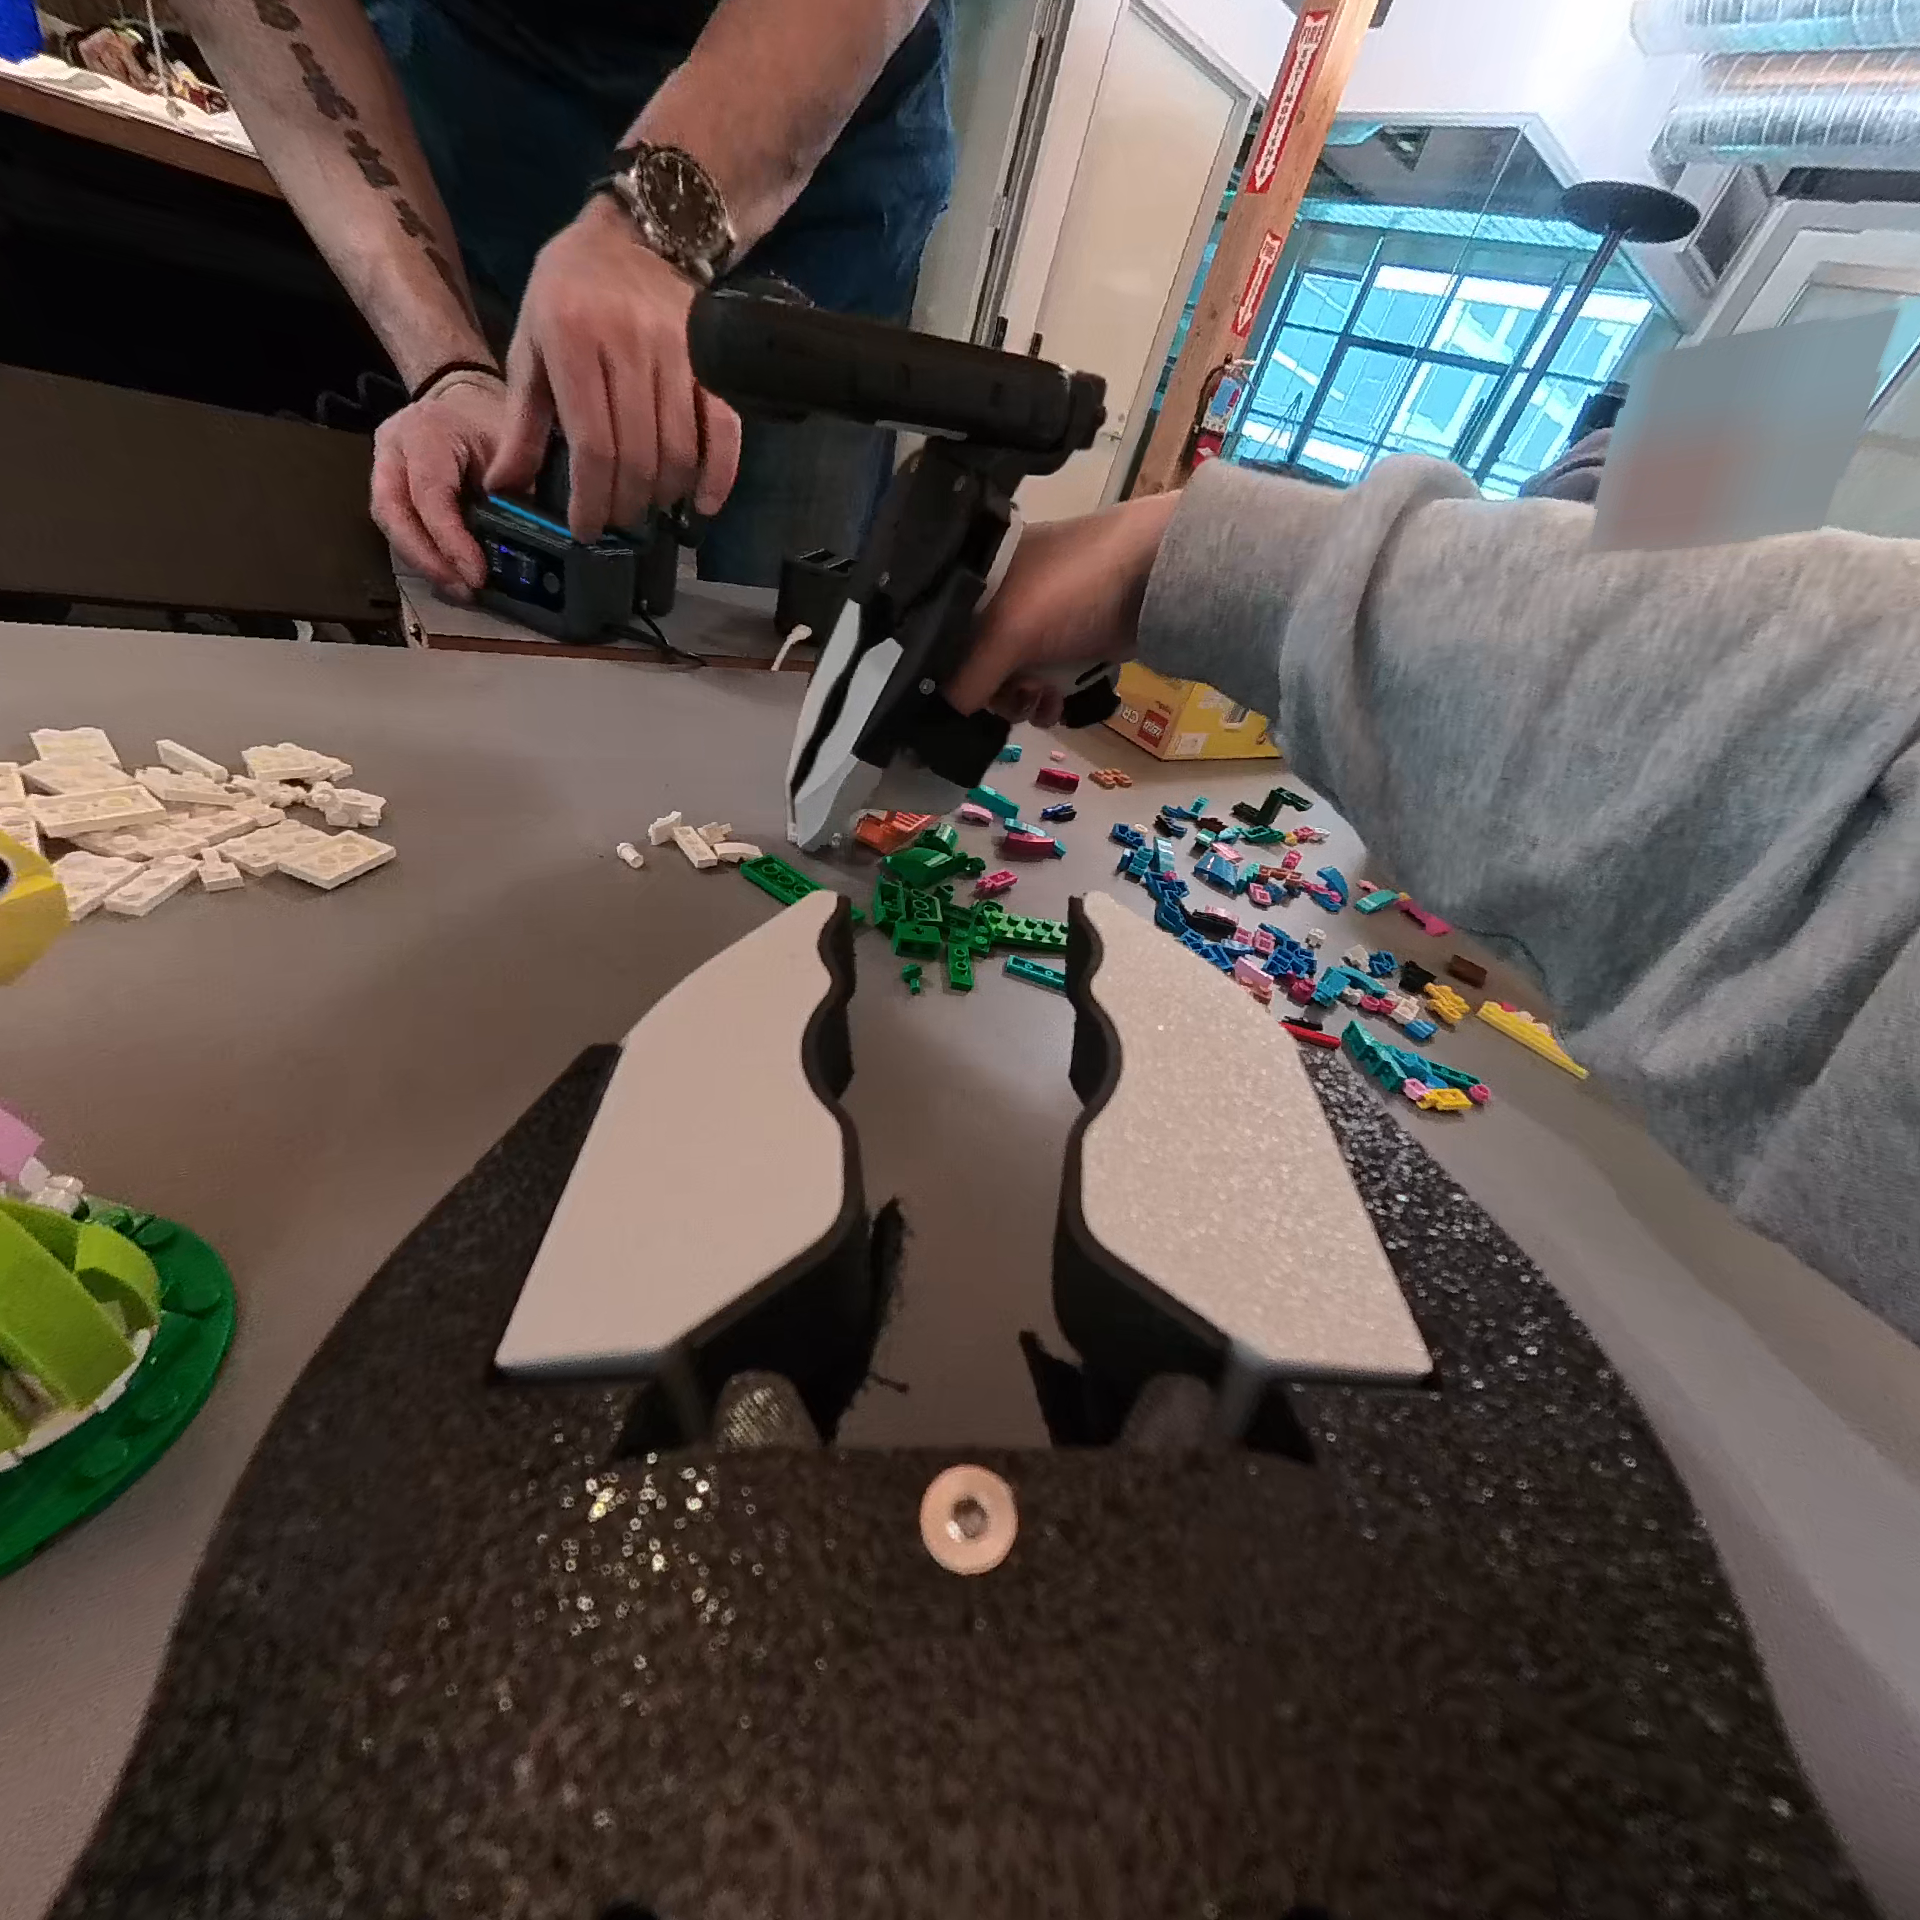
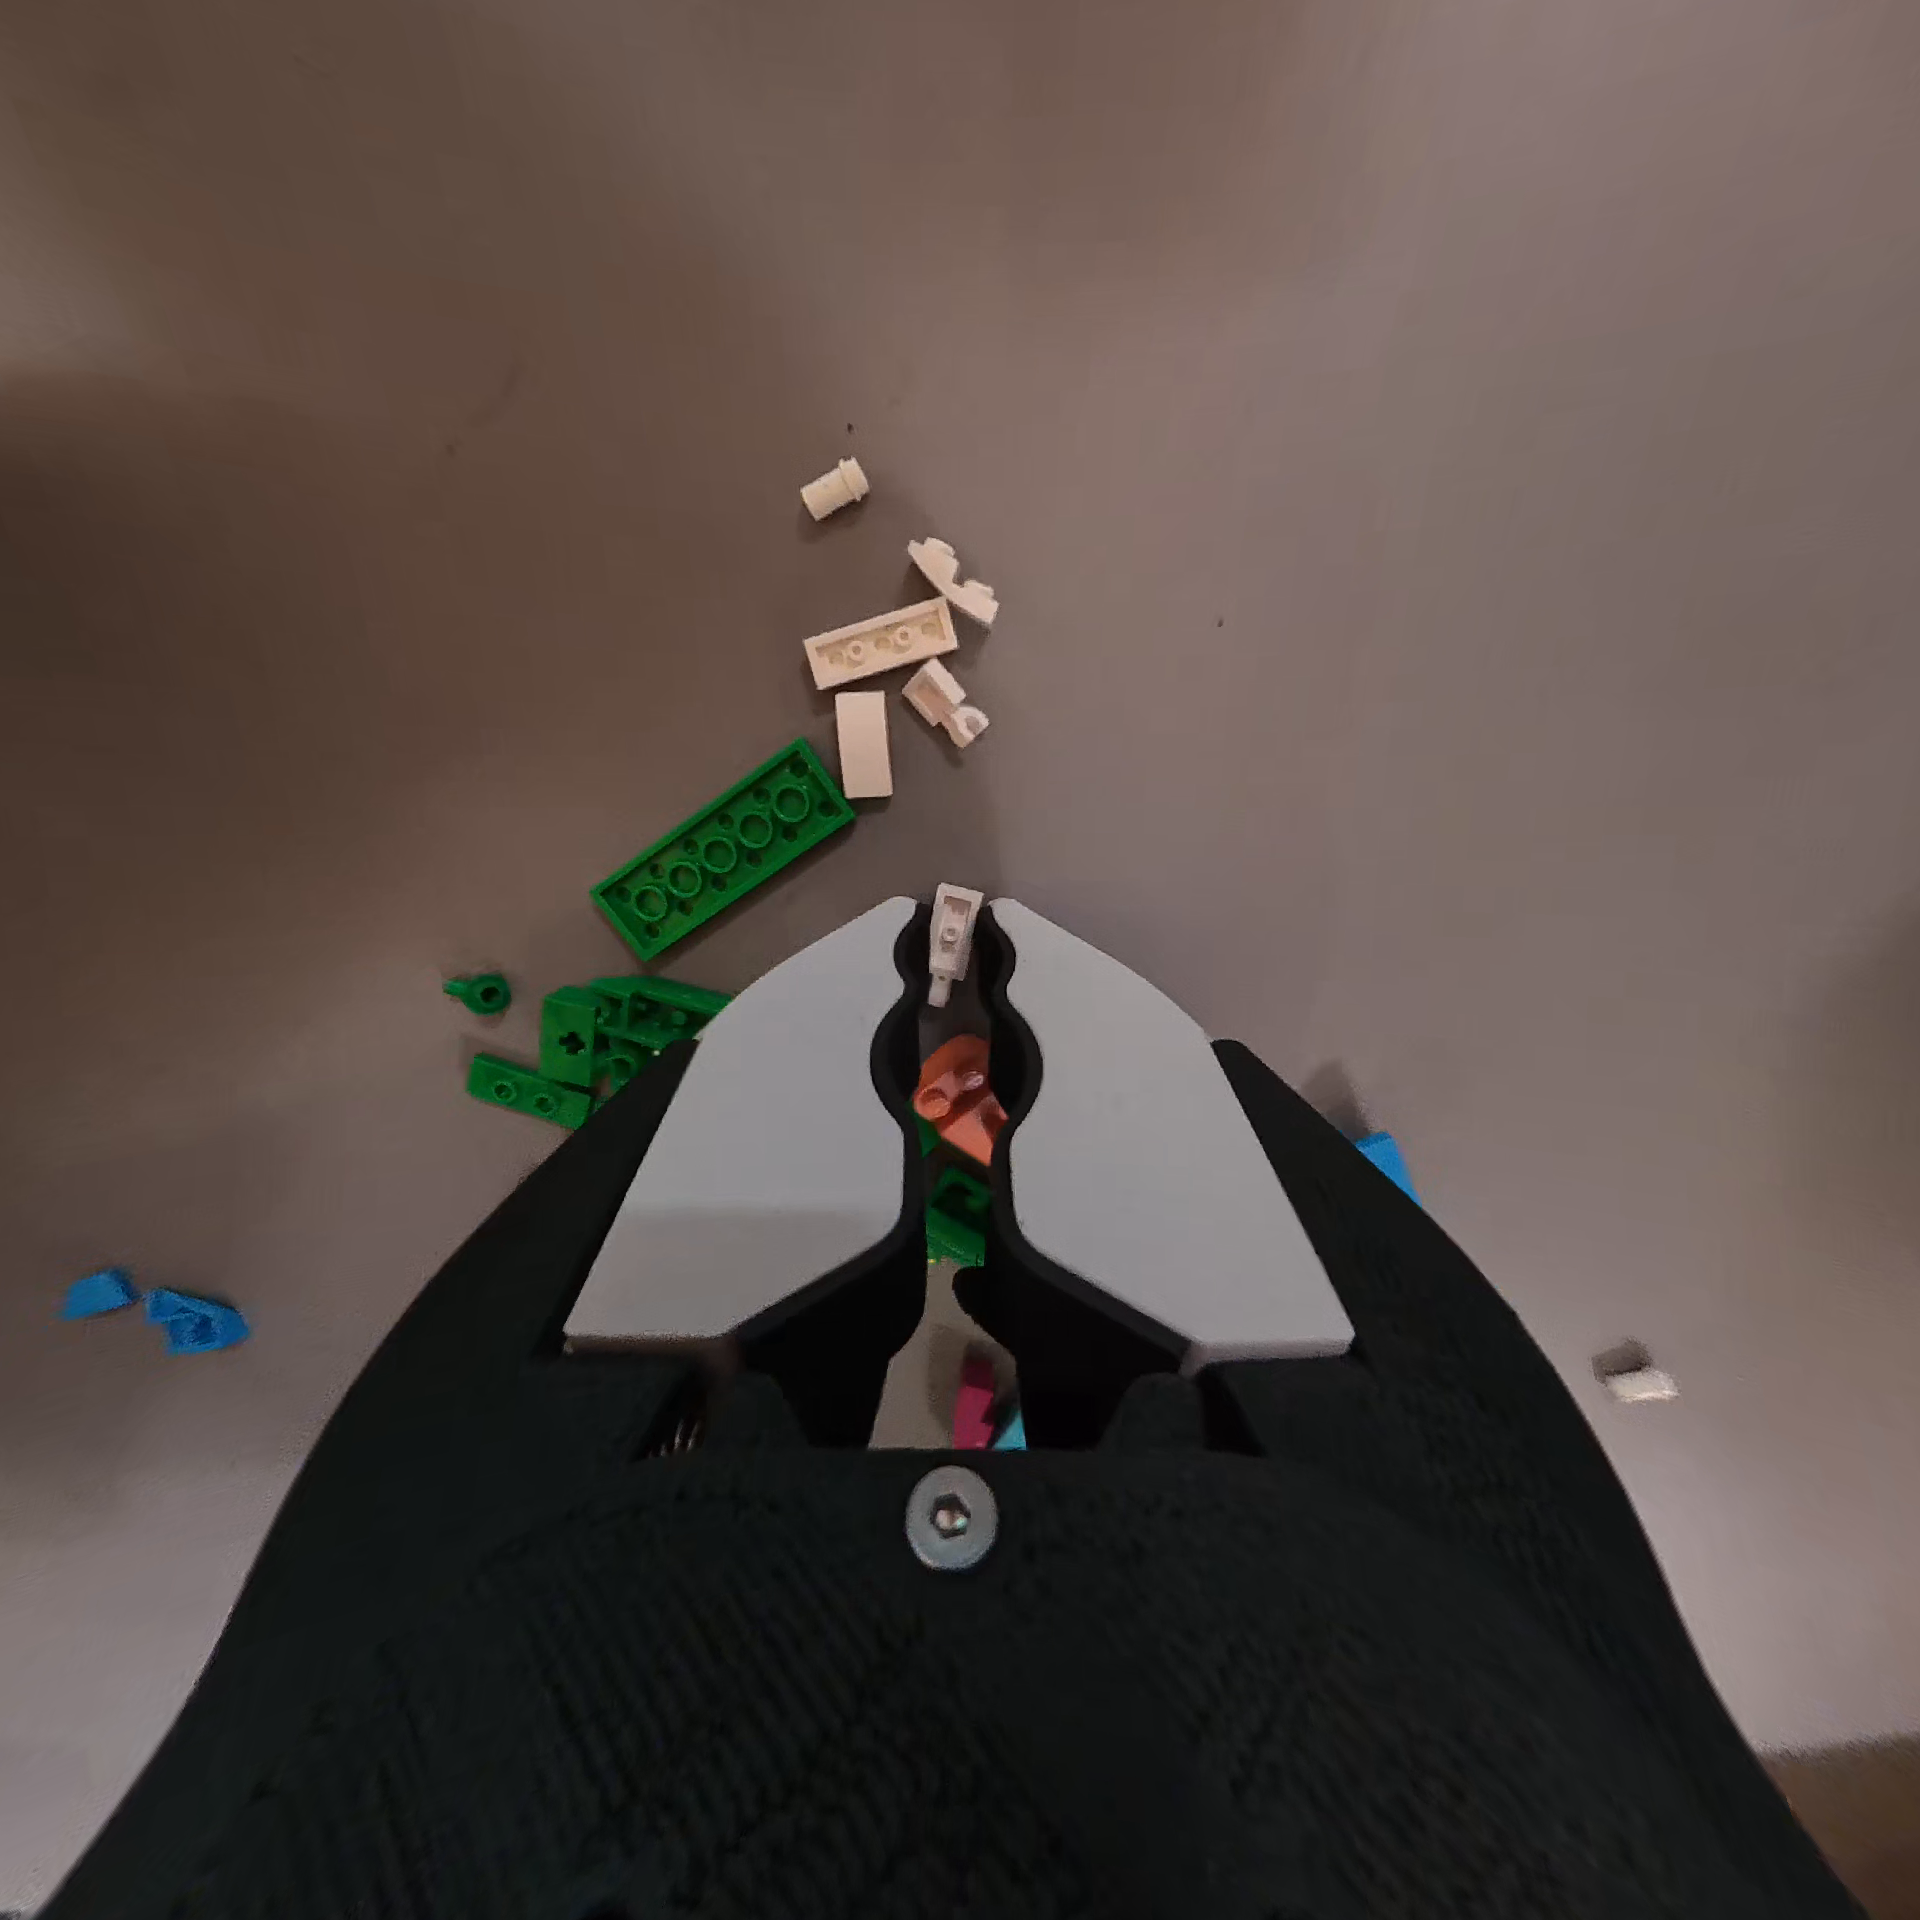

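Right wrist view, right claw [image 2: 954,914] pinching small white brick [image 2: 951,935], left claw [image 1: 961,925] open over green bricks [image 1: 935,925], lettered yellow box [image 1: 1184,717]

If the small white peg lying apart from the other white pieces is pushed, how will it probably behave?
The small white peg looks round and lies on its side on the smooth grey table, so it may roll in a curve, given its flanged end. It is tiny hard plastic, likely very light, stiff and easily flicked away.

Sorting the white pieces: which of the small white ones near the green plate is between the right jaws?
The small white clip piece, pinched at the tips of the right gripper; the other white pieces lie loose on the table beyond.
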Demonstrator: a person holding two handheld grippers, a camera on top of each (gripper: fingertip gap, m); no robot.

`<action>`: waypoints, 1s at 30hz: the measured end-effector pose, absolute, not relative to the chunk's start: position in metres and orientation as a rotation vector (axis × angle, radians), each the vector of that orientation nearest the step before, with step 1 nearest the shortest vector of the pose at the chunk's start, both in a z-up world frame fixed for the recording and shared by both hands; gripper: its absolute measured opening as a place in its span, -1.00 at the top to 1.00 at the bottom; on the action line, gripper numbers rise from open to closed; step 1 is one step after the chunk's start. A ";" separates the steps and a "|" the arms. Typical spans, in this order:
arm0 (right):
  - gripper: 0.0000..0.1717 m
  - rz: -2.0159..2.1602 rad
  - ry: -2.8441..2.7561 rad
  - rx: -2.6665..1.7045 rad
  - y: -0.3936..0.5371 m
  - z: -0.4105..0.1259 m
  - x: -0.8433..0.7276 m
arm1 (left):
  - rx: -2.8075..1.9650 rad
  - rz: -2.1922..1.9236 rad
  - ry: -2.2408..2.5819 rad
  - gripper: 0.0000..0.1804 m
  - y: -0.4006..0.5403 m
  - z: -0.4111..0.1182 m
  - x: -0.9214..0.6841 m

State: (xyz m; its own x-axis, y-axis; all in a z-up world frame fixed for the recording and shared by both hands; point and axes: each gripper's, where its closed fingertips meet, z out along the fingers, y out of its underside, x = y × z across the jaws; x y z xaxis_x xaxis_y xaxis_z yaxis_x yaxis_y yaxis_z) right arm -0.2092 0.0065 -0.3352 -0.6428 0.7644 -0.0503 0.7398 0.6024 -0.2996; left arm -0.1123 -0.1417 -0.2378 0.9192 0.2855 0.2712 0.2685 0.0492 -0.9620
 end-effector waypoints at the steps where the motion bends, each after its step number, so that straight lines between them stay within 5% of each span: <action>1: 0.92 0.433 -2.728 -1.251 0.007 -0.334 -0.214 | -1.537 0.013 -0.449 0.57 -0.142 -0.238 -0.112; 16: 0.92 0.589 -2.664 -0.984 -0.102 -0.324 -0.325 | -1.540 -0.011 -0.451 0.57 -0.142 -0.238 -0.109; 19: 0.60 0.615 -2.693 -1.035 -0.102 -0.322 -0.317 | -1.539 -0.015 -0.457 0.57 -0.142 -0.238 -0.110; 30: 0.55 0.572 -2.839 -0.871 -0.043 -0.319 -0.243 | -1.542 -0.009 -0.456 0.57 -0.141 -0.238 -0.110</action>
